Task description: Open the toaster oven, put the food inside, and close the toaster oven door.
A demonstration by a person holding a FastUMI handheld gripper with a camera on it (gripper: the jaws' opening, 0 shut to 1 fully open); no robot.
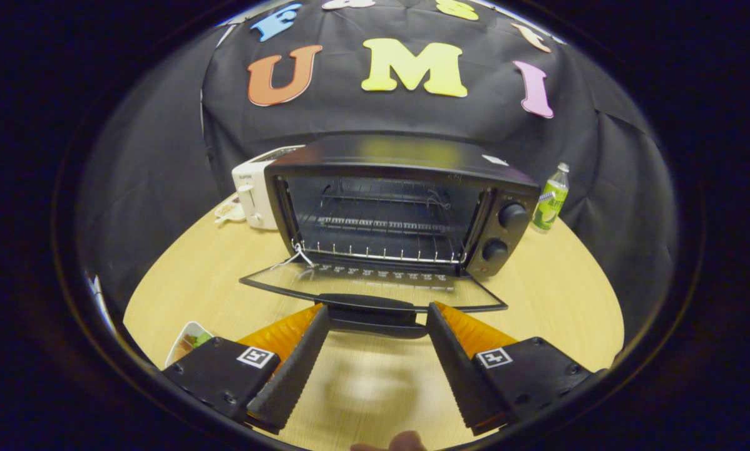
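At the lowered oven door (375, 285) handle (375, 313), tongs (378, 313) spread wide, gripping nothing.

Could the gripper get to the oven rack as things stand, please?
Probably yes: the door lies open and flat, the rack looks bare, and the open gripper sits at the door handle, facing in.

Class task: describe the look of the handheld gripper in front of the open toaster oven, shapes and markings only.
The gripper has two long wedge-shaped fingers with ribbed, toothed inner faces. Each sits on a black block with visible screws and a square black-and-white marker tag.
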